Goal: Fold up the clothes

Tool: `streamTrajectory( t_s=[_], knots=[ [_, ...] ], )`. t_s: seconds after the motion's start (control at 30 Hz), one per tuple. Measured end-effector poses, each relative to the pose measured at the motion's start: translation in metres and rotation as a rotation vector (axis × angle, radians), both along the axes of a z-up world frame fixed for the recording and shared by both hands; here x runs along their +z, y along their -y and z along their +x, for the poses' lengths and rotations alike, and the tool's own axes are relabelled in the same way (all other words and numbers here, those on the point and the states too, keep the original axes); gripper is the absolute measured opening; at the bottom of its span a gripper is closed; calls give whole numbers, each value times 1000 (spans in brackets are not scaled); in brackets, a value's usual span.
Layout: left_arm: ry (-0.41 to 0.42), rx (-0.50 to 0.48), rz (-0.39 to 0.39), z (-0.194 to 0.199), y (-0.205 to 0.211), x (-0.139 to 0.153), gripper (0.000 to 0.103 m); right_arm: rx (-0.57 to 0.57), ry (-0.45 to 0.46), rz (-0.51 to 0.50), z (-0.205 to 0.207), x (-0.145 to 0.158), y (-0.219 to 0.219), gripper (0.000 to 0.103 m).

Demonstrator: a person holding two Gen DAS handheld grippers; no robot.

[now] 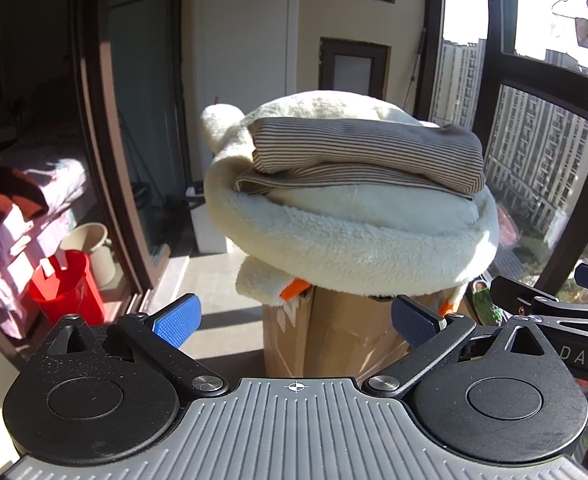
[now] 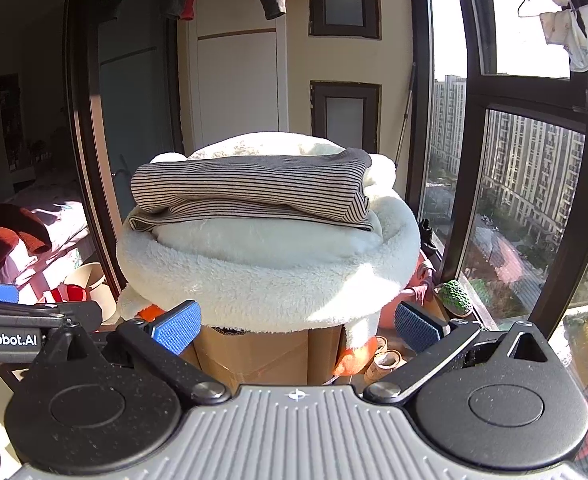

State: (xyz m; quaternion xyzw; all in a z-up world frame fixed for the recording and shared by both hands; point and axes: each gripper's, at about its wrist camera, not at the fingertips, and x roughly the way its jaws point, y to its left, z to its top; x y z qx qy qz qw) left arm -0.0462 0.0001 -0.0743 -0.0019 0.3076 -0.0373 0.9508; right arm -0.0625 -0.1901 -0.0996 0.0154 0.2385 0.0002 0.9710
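Left gripper [image 1: 296,320]: nearest the lens, blue-padded fingers spread wide, nothing between them, held short of the box.
Right gripper [image 2: 297,326]: fingers likewise wide apart and empty; its tip also shows at the right edge of the left wrist view.
Striped garment [image 1: 368,154]: folded into a flat bundle, brown and cream stripes, lying on top of the cushion, well apart from both grippers.
Cushion [image 1: 354,240]: white, fleecy, round with a thick rolled rim, part of it hanging down the box side.
Box [image 1: 334,332]: cardboard, upright, carrying the cushion; something orange pokes out under the fleece.
Room: a sunlit balcony with dark-framed windows [image 2: 530,184] giving onto tower blocks; clothes hang overhead.
Buckets: a red bucket [image 1: 68,284] on the floor at left, a beige pail [image 1: 90,246] just behind it; contents cannot be made out.
Bed [image 1: 34,208]: behind the glass door, a dark red garment lying on it.
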Motion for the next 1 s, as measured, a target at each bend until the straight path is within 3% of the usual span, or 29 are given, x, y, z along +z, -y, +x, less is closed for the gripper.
streamTrajectory(
  t_s=[0.53,1.0],
  knots=[
    [8,-1,-10,21,0,-4,103,5,-15,5,18,-5,2,103],
    [-2,-58,-26,74,-4,-8,103,24,-62,-7,69,-8,2,103]
  ],
)
